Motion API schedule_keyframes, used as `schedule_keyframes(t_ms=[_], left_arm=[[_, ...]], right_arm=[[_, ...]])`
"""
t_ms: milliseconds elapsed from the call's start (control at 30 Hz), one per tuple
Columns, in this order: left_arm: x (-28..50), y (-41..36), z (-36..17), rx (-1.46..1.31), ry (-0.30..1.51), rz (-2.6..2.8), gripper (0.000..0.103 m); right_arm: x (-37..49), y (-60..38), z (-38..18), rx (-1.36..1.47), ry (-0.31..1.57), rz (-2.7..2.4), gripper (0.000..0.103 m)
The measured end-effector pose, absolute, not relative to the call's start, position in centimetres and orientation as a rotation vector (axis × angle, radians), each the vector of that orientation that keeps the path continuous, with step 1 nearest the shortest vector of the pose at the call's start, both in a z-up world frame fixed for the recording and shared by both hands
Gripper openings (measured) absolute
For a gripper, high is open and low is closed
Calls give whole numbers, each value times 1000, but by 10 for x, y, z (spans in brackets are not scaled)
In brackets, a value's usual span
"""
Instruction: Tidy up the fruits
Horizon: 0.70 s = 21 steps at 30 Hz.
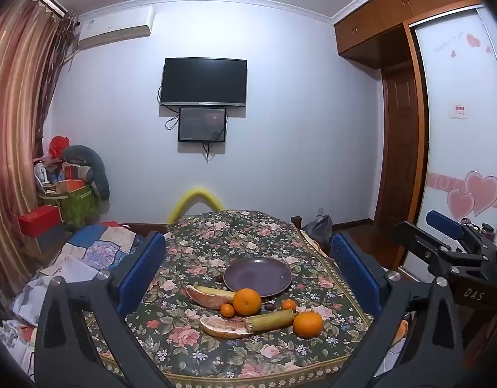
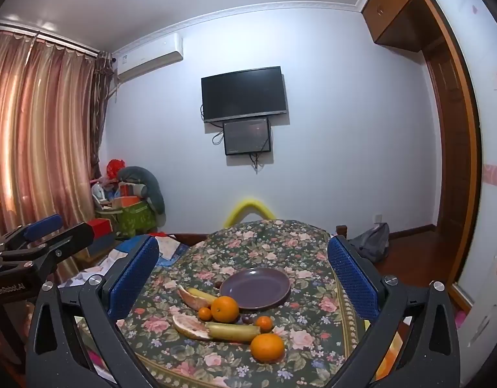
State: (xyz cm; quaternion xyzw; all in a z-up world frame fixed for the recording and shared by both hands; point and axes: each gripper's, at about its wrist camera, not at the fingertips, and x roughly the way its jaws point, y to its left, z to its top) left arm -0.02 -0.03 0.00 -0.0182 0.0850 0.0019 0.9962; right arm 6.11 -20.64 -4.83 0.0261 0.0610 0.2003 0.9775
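A purple plate (image 1: 257,275) (image 2: 255,287) lies bare on the floral table (image 1: 216,236) (image 2: 281,242). In front of it lie two large oranges (image 1: 247,301) (image 1: 307,324), two small tangerines (image 1: 227,310) (image 1: 288,305), two bananas (image 1: 271,320) (image 1: 216,292), two pomelo peel wedges (image 1: 222,326) (image 1: 203,298) and a dark date (image 1: 269,307). My left gripper (image 1: 248,268) is open and empty, above the near table edge. My right gripper (image 2: 245,271) is open and empty too, beside it; it also shows in the left wrist view (image 1: 442,236).
A patchwork-covered surface (image 1: 96,249) lies left of the table. Boxes and bags (image 1: 70,194) pile up in the left corner by the curtain (image 1: 18,129). A wardrobe (image 1: 458,113) and door stand on the right. A TV (image 1: 204,81) hangs on the far wall.
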Motion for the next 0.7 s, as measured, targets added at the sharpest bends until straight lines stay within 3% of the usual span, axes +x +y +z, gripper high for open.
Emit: schedule_keyframes(t_ms=[700], left_arm=[[5,3,-3,-41,193,-15,103]], right_arm=[[62,-203,-48,35,140,400,103]])
